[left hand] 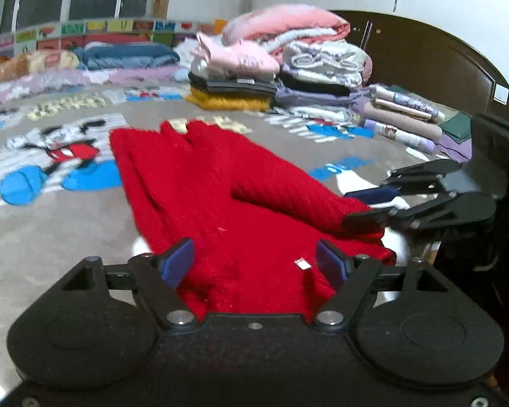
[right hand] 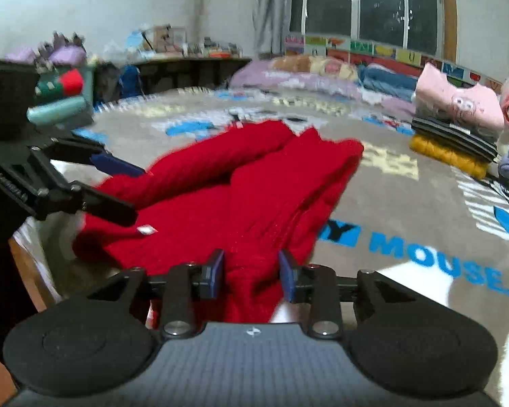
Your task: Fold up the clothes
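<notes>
Red ribbed knit, our sweater (left hand: pixel 220 196) lies folded lengthwise on the blanket (left hand: pixel 68 237). Our left gripper (left hand: pixel 254 264) is spread wide over its near edge. Our right gripper (right hand: pixel 251 274) pinches a bunched fold.

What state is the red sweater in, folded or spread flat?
Partly folded. The red ribbed knit sweater has both sleeves laid over its body, lying on the grey cartoon-print blanket. No crosswise fold shows yet.

The grey blanket (right hand: pixel 407 203) reads "MOUSE" in blue letters
</notes>
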The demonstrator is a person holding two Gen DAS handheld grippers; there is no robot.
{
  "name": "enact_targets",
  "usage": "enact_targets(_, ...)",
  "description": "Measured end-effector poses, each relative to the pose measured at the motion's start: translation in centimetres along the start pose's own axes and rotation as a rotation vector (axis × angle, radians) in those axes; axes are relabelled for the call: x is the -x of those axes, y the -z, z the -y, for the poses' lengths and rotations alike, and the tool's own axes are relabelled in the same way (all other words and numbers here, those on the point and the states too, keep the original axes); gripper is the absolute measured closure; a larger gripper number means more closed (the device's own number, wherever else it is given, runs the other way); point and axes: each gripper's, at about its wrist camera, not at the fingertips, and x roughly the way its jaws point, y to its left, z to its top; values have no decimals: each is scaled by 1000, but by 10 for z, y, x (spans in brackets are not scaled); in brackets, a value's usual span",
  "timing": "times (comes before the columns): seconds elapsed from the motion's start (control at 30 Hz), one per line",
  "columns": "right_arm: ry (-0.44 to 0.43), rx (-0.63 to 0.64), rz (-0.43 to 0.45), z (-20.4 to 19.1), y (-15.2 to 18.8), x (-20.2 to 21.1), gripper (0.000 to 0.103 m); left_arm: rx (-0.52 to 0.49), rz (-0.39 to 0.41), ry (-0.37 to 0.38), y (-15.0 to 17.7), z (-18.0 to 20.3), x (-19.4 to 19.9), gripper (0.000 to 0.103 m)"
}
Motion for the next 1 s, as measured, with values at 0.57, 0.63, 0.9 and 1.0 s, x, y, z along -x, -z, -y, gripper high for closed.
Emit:
enact_targets(0.57, 57, 434, -91, -32, 27, 40, 61, -559, -144, -226, 47, 37, 5, 26)
enact_targets(0.63, 74, 508, -121, -43, 36, 30, 61, -602, -131, -238, 48, 41, -1, 27)
enact_targets(0.9, 126, 593, -39, -56, 41, 18, 61, -587, -69, -269, 42, 40, -17, 30)
enact_targets(1.0, 124, 565, -26, -56, 41, 11, 61, -557, -76, -265, 43, 39, -23, 36)
